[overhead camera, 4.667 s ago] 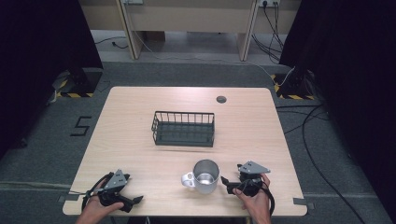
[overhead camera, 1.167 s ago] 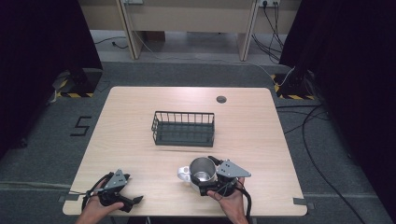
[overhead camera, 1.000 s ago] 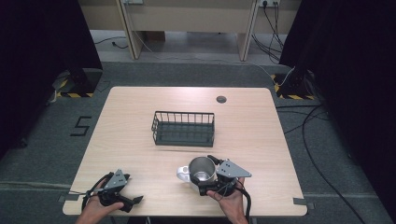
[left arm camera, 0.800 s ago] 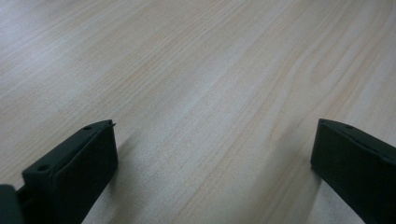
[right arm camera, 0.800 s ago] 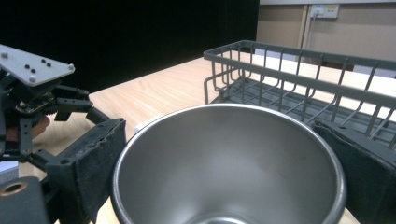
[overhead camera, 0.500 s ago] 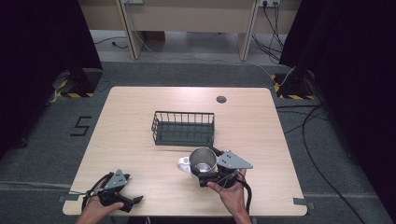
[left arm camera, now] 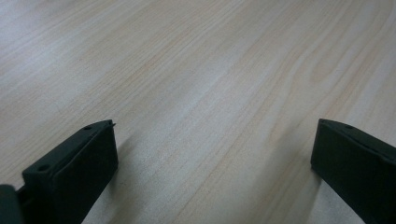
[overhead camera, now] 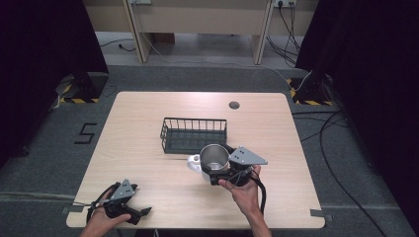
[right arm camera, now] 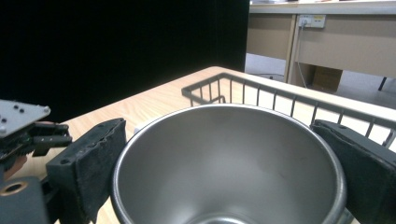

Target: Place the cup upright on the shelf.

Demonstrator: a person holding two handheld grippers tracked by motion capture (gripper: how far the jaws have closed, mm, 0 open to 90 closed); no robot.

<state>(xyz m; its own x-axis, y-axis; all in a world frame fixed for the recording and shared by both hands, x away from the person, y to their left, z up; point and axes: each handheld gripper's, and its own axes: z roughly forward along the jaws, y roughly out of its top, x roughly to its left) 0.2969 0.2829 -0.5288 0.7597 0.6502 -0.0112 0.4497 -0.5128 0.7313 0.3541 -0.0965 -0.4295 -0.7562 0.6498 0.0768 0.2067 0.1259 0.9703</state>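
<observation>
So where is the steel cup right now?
In the high view the steel cup sits between the right gripper's jaws, just in front of the wire basket, right of the table's centre.

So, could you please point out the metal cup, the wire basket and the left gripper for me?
metal cup [overhead camera: 213, 157], high view, inner wall below the rim.
wire basket [overhead camera: 193, 120], high view, far rim.
left gripper [left arm camera: 212, 163], left gripper view, midway between its jaws.

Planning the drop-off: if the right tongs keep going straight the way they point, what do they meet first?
Probably the wire basket. The right tongs are shut on the steel mug, and the basket's near rim lies just ahead beyond the mug, though the depth is hard to judge.
</observation>
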